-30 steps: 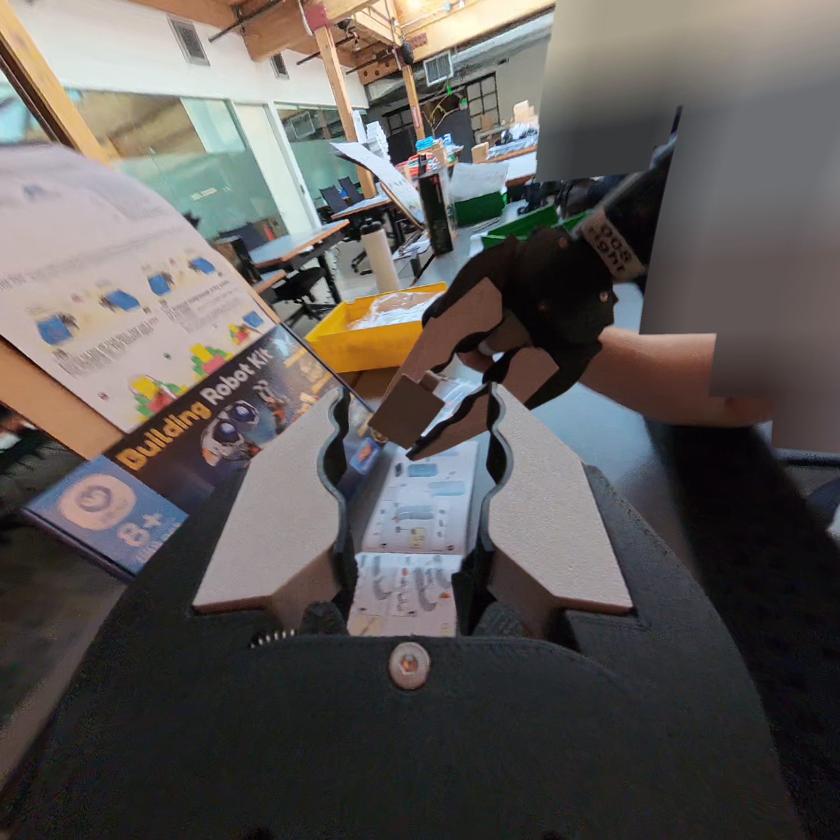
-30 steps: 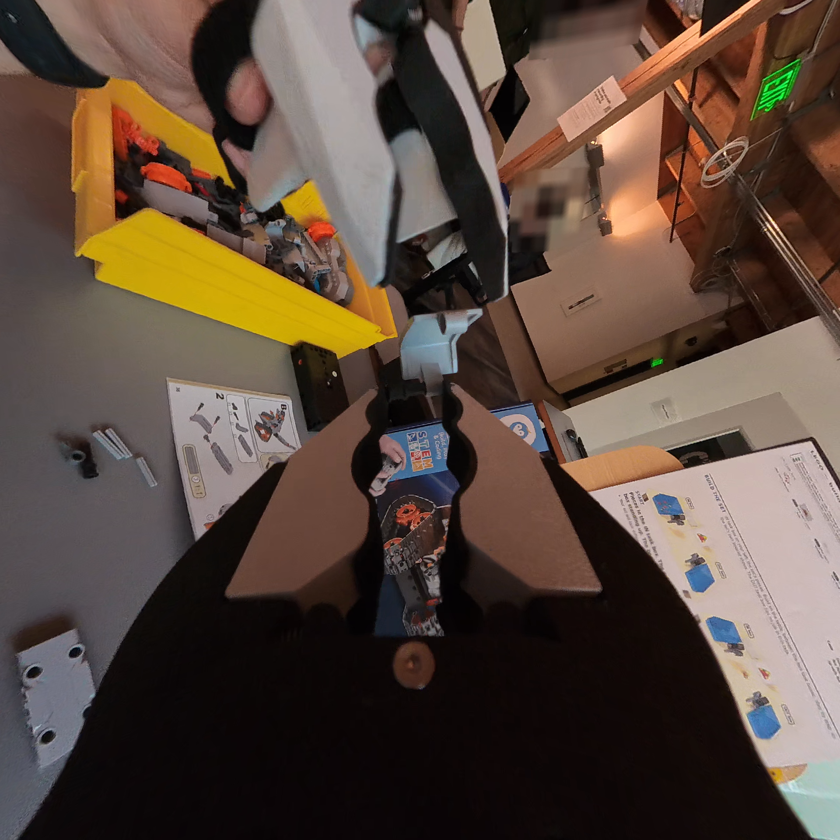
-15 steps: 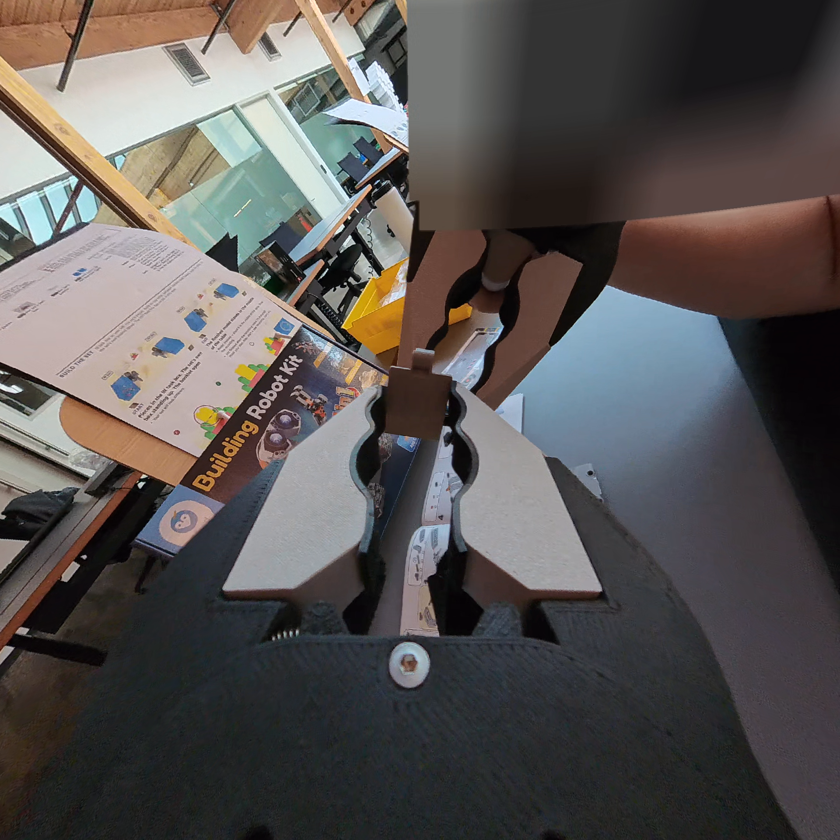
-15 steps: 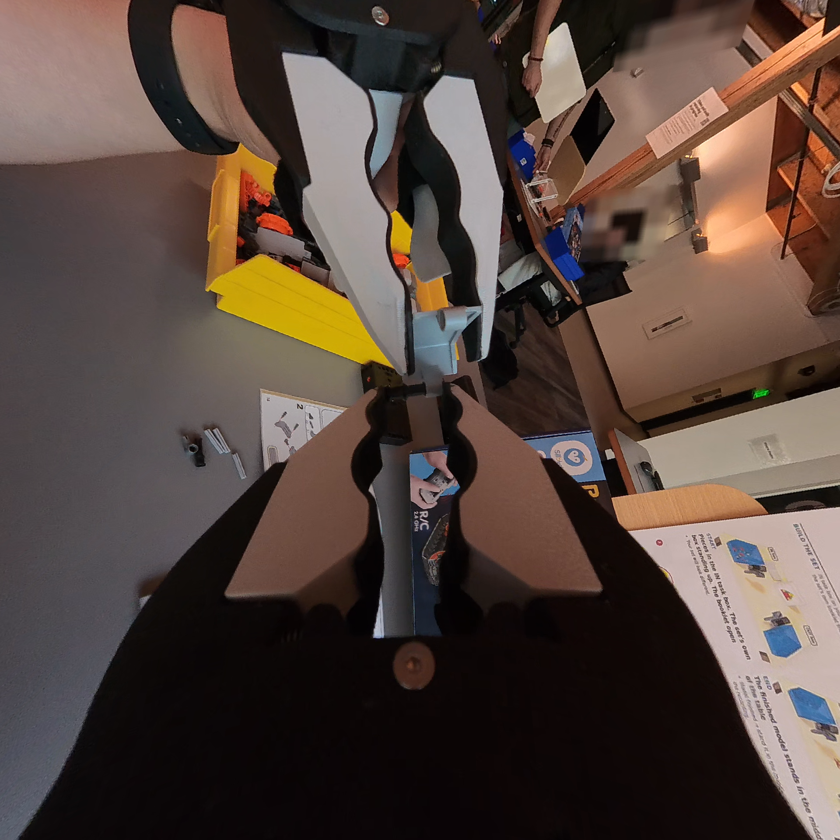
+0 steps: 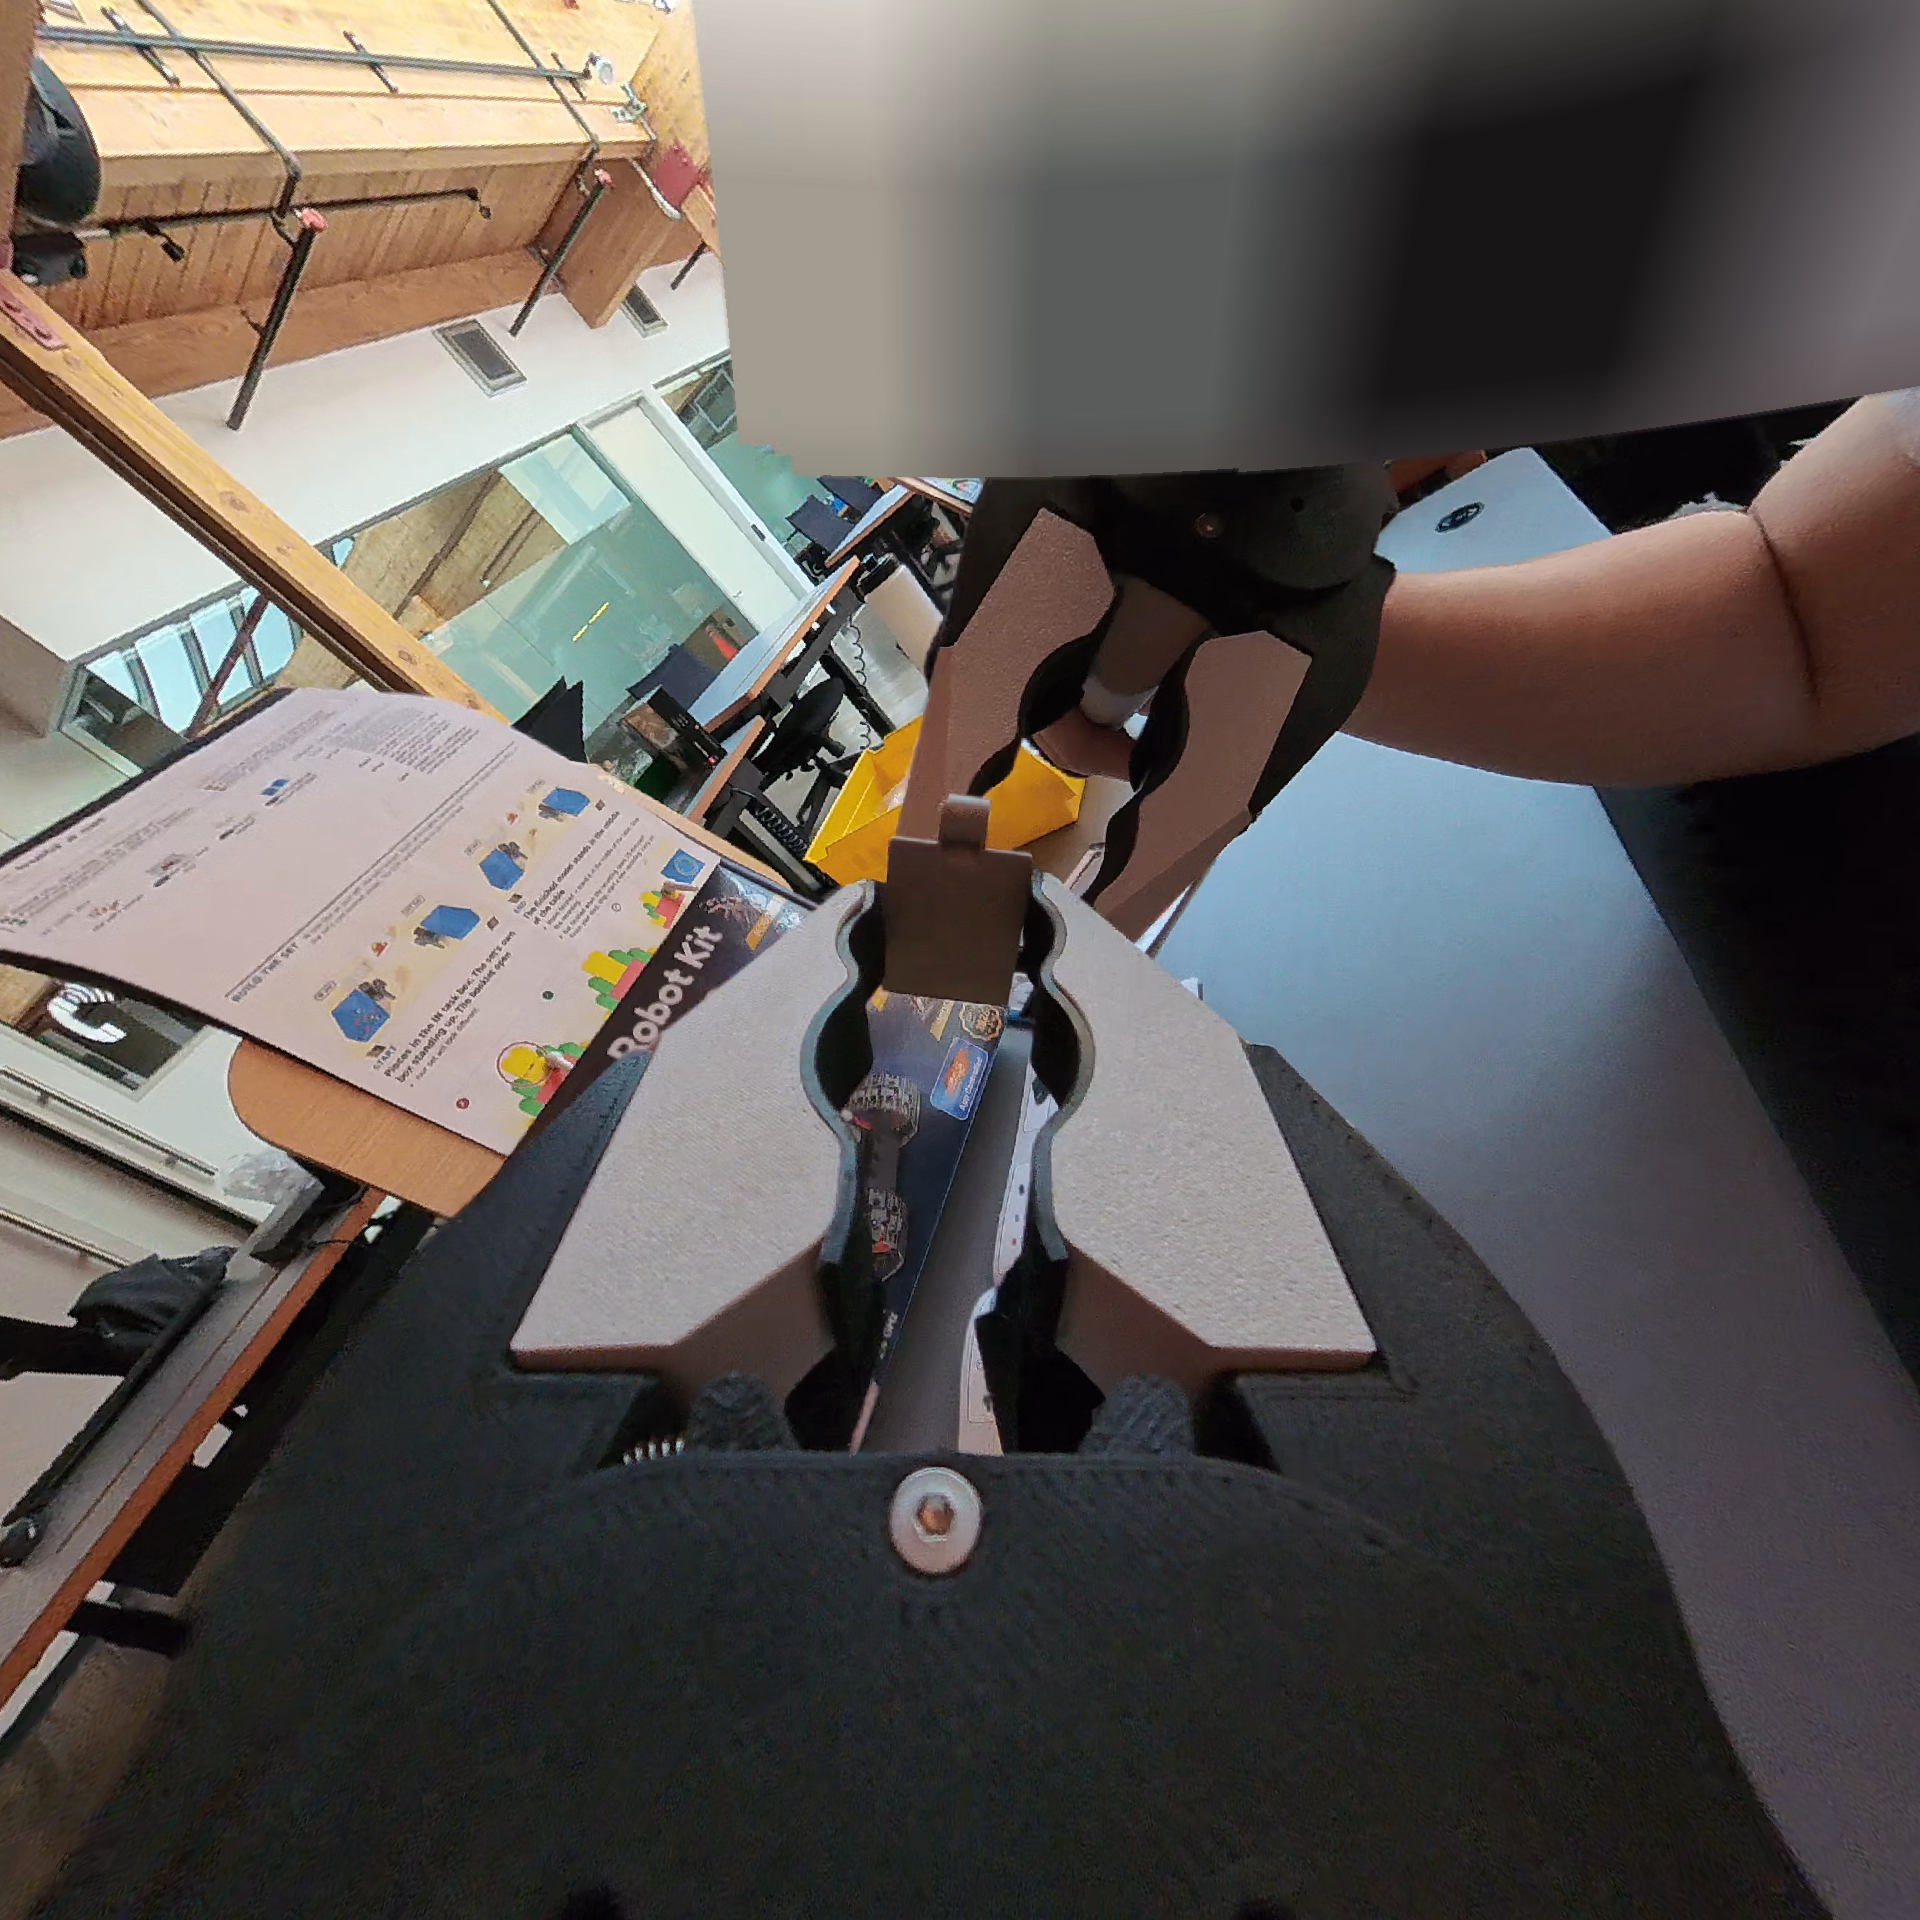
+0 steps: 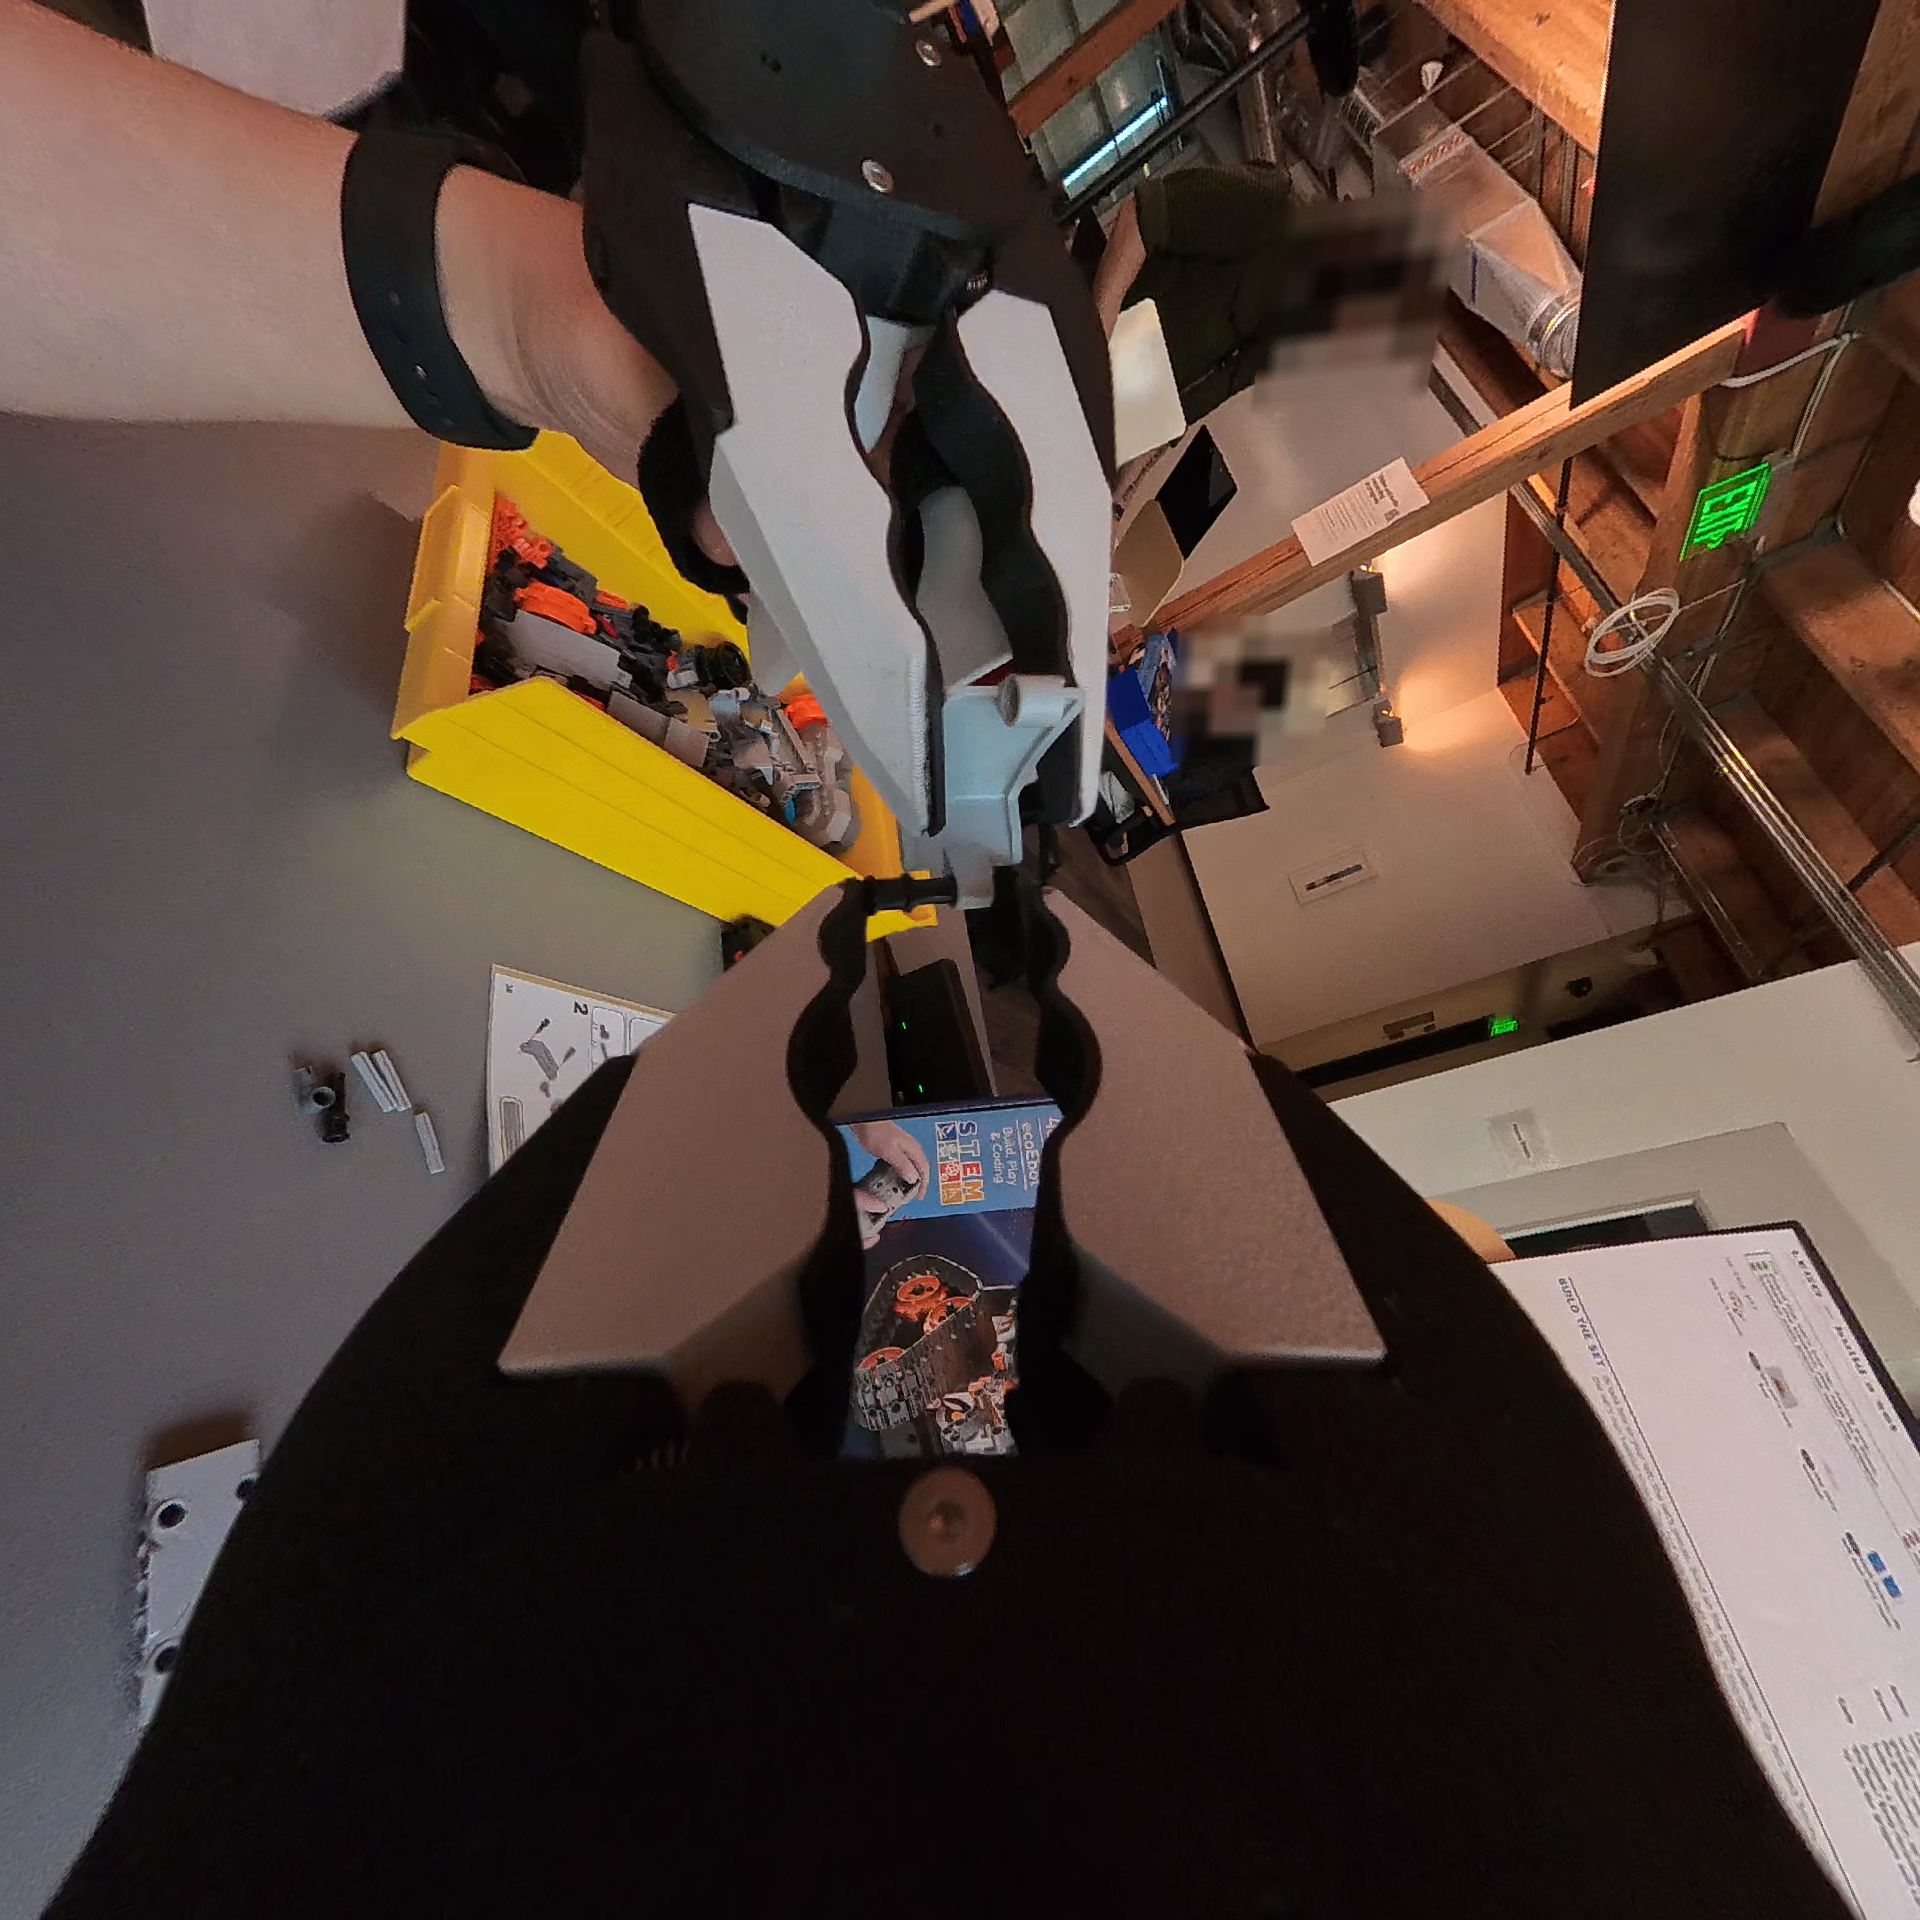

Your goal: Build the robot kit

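My left gripper [image 5: 956, 914] is shut on a flat light grey plastic piece [image 5: 951, 925] and holds it in the air above the table. From the right wrist view the same piece [image 6: 987, 769] sits clamped between the left gripper's white fingers [image 6: 831, 582]. A short black pin [image 6: 904, 890] sticks out sideways from its lower end. My right gripper [image 6: 940, 904] faces the left one tip to tip. Its jaws stand slightly apart around the pin and the piece's tab. One fingertip [image 6: 847, 914] is at the pin's end. In the left wrist view its far finger stands clear of the piece.
A yellow bin [image 6: 582, 748] of orange, grey and black parts stands on the grey table [image 5: 1455, 1039]. An instruction sheet [image 6: 561, 1049], small loose pins [image 6: 364, 1091] and a pale block [image 6: 187, 1527] lie near it. A kit box [image 6: 945, 1247] and a propped printed page [image 5: 364, 883] stand at the table's edge. Less than 4 cm separates the two grippers' tips. From either gripper's tips it is about 25 cm to the pale block [image 6: 187, 1527].
A second ago the right gripper held the piece and the left was open. The left has closed on it, the right's jaws have widened a little, and both have tilted upward.
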{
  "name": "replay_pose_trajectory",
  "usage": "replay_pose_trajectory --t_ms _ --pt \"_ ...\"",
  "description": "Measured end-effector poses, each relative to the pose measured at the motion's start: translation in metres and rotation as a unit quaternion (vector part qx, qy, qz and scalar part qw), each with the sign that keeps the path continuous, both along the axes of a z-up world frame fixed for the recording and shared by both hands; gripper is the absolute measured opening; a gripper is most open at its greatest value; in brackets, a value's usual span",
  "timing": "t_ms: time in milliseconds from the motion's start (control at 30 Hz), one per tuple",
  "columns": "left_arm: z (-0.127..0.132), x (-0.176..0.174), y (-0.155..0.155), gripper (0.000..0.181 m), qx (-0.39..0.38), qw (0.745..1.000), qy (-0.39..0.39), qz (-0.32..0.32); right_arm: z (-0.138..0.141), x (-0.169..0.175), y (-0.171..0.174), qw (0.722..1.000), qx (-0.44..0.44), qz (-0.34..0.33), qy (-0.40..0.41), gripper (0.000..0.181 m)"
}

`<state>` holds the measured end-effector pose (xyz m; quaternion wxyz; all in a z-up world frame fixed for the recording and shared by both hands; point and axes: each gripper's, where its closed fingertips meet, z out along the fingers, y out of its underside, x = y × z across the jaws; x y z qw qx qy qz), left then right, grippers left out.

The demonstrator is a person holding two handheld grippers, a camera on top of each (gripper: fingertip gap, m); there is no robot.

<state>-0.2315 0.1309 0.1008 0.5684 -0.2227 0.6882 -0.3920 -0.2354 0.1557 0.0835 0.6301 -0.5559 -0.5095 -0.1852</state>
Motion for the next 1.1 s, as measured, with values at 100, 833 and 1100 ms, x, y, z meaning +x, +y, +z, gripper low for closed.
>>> replay_pose_trajectory --t_ms 100,833,1100 --pt "0.002 -0.002 -0.011 0.024 0.012 1.0 -0.007 -0.017 0.004 -0.007 -0.007 1.0 0.012 0.025 -0.004 0.039" --pt "0.018 -0.021 -0.042 0.024 -0.034 0.991 -0.032 -0.125 0.014 -0.032 -0.037 0.99 -0.019 0.128 0.053 0.033" --pt "0.019 -0.021 -0.044 0.024 -0.035 0.991 -0.036 -0.124 0.016 -0.031 -0.037 0.993 -0.002 0.11 0.036 0.031"
